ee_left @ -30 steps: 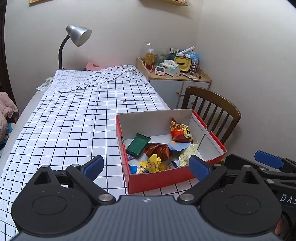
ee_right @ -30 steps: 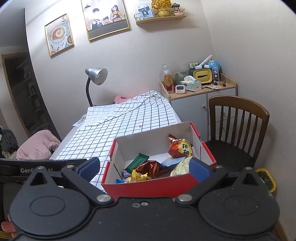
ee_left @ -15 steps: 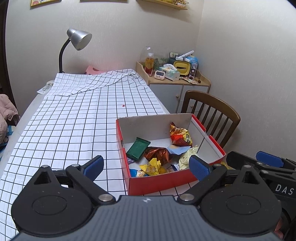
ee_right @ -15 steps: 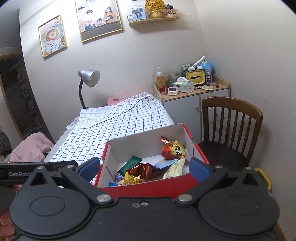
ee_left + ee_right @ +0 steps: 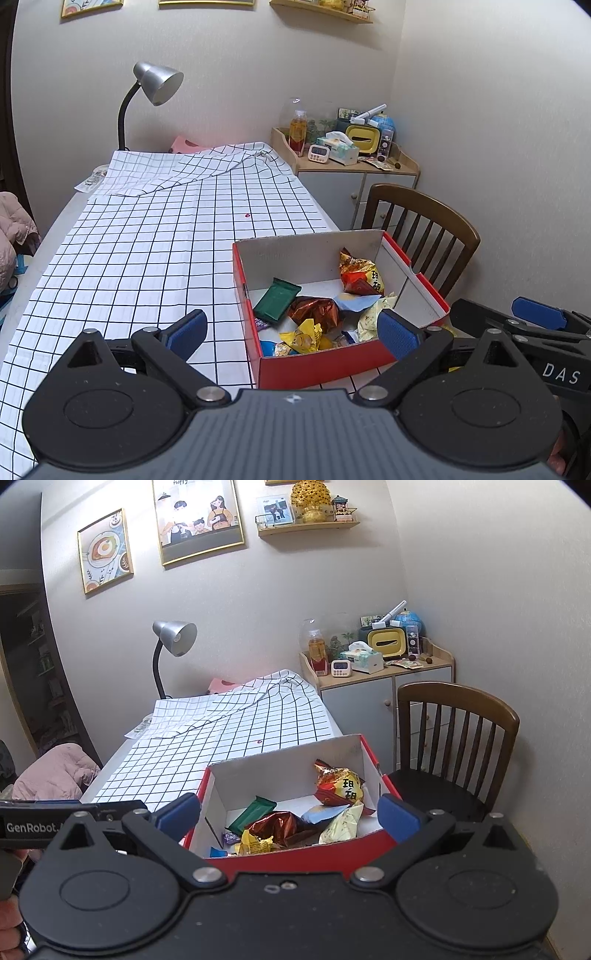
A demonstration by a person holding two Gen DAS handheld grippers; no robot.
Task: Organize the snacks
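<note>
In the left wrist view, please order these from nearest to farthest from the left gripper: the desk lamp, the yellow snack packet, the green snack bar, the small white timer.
From the left gripper:
1. Yellow snack packet, at the near end of the red box.
2. Green snack bar, deeper in the box, on its left side.
3. Small white timer, on the cabinet at the far right.
4. Desk lamp, at the table's far left end.

Plain off-white walls, corner at right. Long table with a black-grid white cloth, far end of the cloth bunched up. Grey gooseneck desk lamp at the far end, looks off. Low grey cabinet with a wood top in the corner, cluttered: tissue box, timer, bottle, globe. Dark wooden chair beside the table. Two framed pictures and a small shelf on the back wall. Dark doorway at left, maybe shelving inside. Pink jacket lower left.
</note>
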